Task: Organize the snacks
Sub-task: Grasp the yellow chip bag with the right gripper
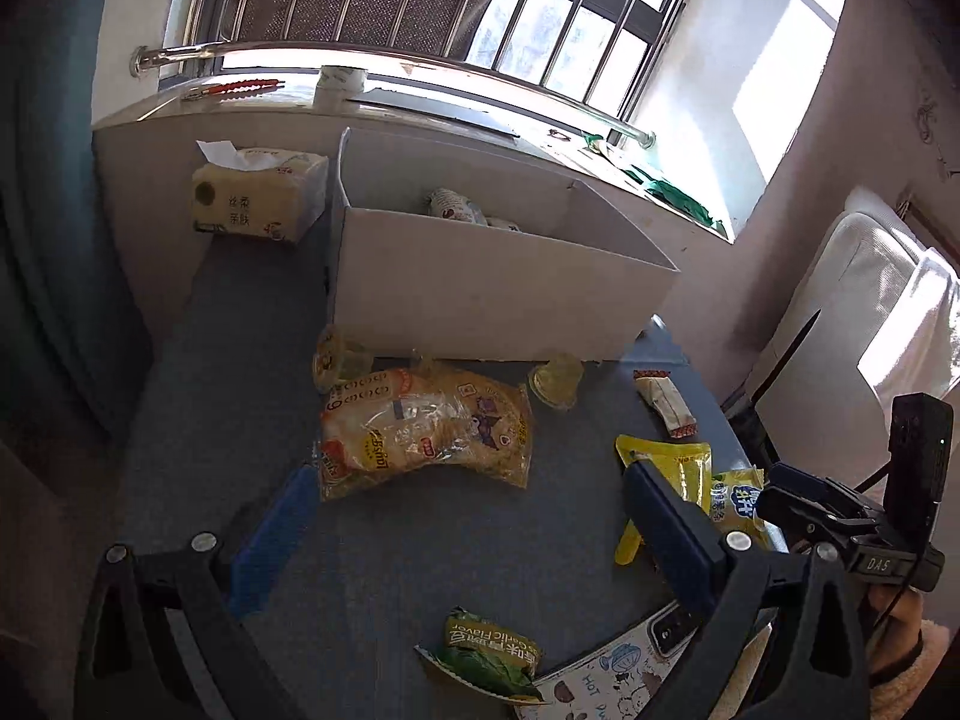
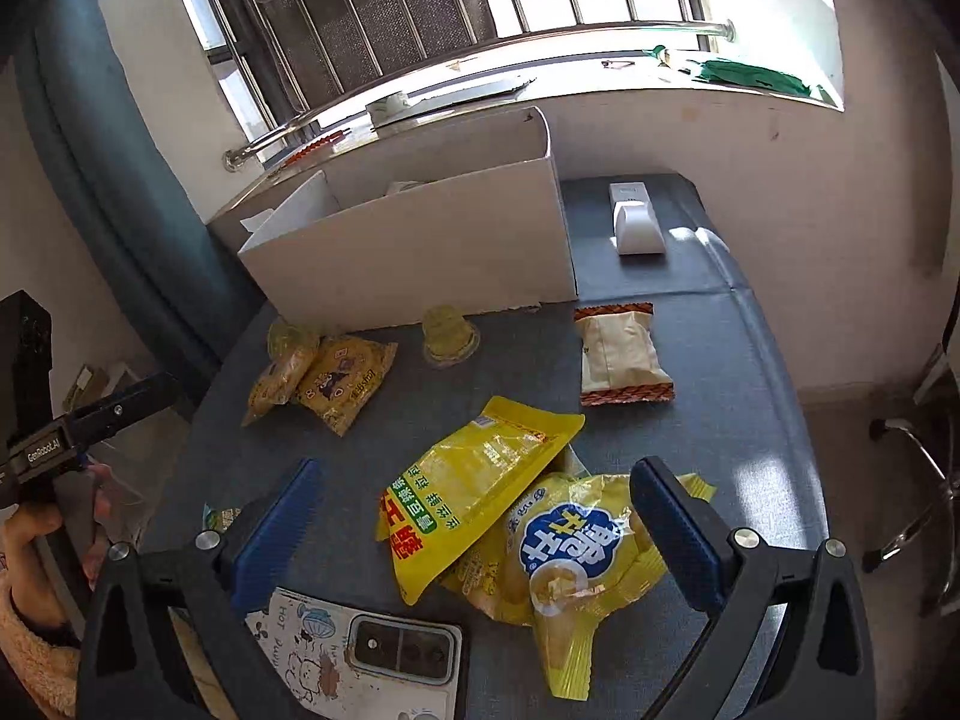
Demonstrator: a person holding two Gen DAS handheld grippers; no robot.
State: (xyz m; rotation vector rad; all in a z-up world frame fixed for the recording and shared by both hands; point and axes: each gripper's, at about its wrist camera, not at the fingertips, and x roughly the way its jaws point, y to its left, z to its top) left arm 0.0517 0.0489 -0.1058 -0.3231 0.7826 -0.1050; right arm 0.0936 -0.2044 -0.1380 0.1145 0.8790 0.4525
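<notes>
A white cardboard box (image 1: 498, 288) stands at the back of the blue table with a few wrapped snacks (image 1: 456, 207) inside; it also shows in the right wrist view (image 2: 420, 264). A yellow chip bag (image 1: 426, 429) lies in front of it, just ahead of my open, empty left gripper (image 1: 468, 480). My right gripper (image 2: 474, 480) is open and empty over a yellow pouch (image 2: 474, 480) and a yellow bag with a blue logo (image 2: 570, 552). Two jelly cups (image 2: 447, 336) (image 2: 291, 339), a beige wrapped snack (image 2: 621, 354) and a green garlic-flavour packet (image 1: 489, 654) lie loose.
A tissue pack (image 1: 258, 195) sits left of the box. A phone in a cartoon case (image 2: 360, 654) lies at the near edge. A white device (image 2: 633, 219) stands right of the box. The wall and barred window are behind; a chair (image 1: 870, 324) stands on the right.
</notes>
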